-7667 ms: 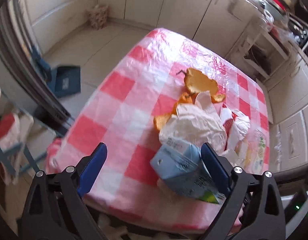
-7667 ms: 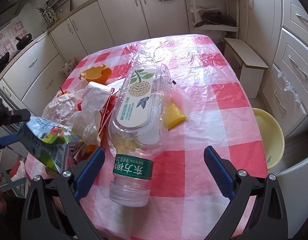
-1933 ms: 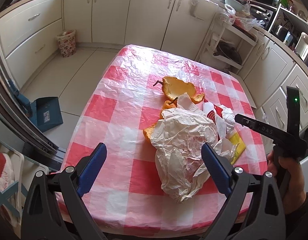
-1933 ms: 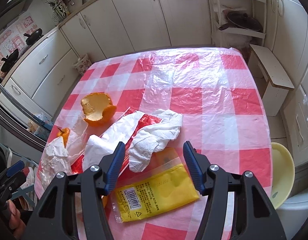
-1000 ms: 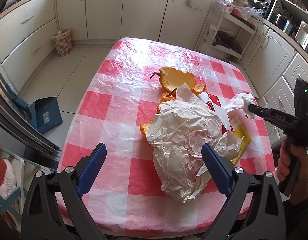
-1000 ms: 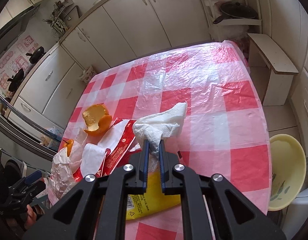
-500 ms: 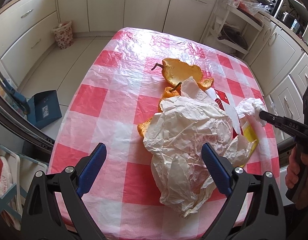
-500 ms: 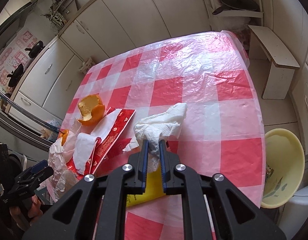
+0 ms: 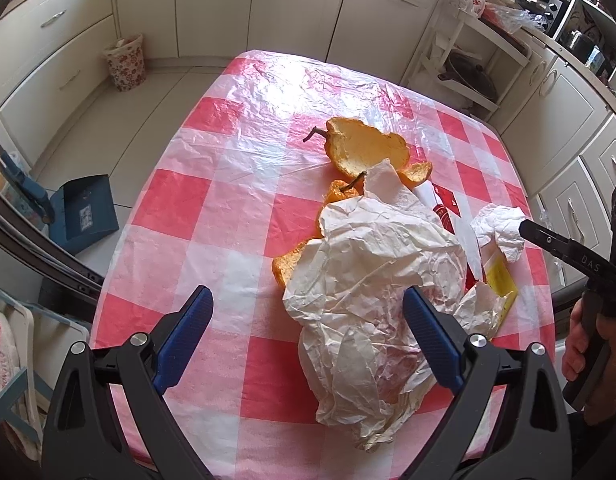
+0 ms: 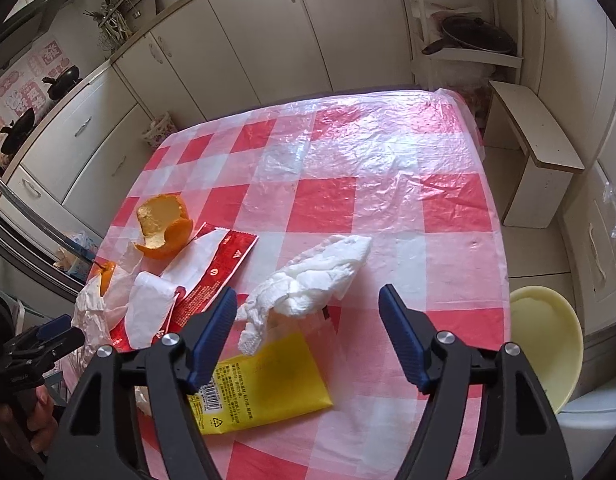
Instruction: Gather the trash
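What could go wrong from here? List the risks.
1. The right gripper is open, and the crumpled tissue lies loose between its fingers, so it may be left behind.
2. The big crumpled paper overhangs the near edge of the table; a nudge from the open left gripper could tip it off.

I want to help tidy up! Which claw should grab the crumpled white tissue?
Probably the right claw. It is open and the tissue lies just ahead between its fingers. The left claw is open too, but faces the big crumpled paper instead.
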`<state>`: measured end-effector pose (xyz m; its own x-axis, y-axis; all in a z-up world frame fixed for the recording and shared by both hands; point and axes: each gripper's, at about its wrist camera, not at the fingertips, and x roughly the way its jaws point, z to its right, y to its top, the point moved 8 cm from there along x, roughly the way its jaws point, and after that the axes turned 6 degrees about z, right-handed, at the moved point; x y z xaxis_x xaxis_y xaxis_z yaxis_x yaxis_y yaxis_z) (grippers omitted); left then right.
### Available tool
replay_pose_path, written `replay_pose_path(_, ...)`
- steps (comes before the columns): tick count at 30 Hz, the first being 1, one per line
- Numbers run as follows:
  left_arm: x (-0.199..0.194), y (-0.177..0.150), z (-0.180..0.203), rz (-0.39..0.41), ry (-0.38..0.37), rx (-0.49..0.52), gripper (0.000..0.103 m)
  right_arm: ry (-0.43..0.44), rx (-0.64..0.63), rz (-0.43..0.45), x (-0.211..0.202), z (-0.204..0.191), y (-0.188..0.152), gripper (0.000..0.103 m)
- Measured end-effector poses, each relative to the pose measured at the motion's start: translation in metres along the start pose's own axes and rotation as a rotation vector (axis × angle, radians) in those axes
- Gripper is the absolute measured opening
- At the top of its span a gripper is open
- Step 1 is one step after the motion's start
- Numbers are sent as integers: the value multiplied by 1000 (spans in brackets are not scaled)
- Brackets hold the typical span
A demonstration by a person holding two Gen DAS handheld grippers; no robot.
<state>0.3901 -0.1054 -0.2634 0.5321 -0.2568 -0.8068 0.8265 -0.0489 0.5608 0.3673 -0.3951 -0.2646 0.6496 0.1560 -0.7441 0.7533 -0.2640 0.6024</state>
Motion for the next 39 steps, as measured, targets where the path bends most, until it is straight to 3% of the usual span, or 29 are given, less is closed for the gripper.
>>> replay_pose_path(3, -1, 0, 4, 7, -8, 12, 91, -1, -31, -12, 5, -6, -3, 71)
replay_pose_path(6, -2, 0, 5, 11, -5, 30, 75, -21, -55, -23, 11, -7, -6, 69)
replay_pose_path(7, -2, -1, 5, 4, -13, 29, 66, -34, -58, -21, 13, -6, -7, 59)
replay_pose_path(8, -2, -2, 4, -1, -20, 24, 61, -40, -53, -25, 15, -4, -8, 43)
replay_pose_path(10, -1, -4, 3, -14, -32, 16, 46, -27, -27, -38, 17, -1, -10, 26)
replay_pose_path(11, -2, -4, 2, -12, -33, 12, 43, -19, -13, -36, 17, 1, -10, 24)
replay_pose_path(13, -4, -4, 1, -8, -35, 10, 28, -12, -1, -22, 12, 1, -8, 20)
replay_pose_path(16, -12, -1, -3, 21, -44, -6, 21, 5, 9, 1, 2, -2, -4, 19)
replay_pose_path(20, -19, 2, -8, 33, -51, -33, 22, 37, 32, 6, -5, -4, -4, 19)
replay_pose_path(25, -20, 0, -22, 31, -38, -101, 61, 57, 62, -5, -10, -1, -7, 19)
replay_pose_path(28, -19, -3, -24, 23, -42, -124, 72, 49, 70, -16, -11, 3, -10, 19)
replay_pose_path(30, -15, -8, -21, 0, -64, -131, 73, 45, 71, -39, -10, 4, -15, 22)
replay_pose_path(31, -14, -10, -19, -11, -74, -129, 74, 37, 72, -51, -9, 5, -18, 29)
replay_pose_path(32, -13, -12, -16, -20, -79, -124, 74, 29, 69, -68, -7, 5, -21, 41)
replay_pose_path(35, -12, -16, -10, -24, -70, -99, 76, -5, 57, -71, -9, 9, -26, 57)
replay_pose_path(39, -12, -21, -7, -27, -67, -90, 77, -85, 36, -56, -16, 19, -28, 61)
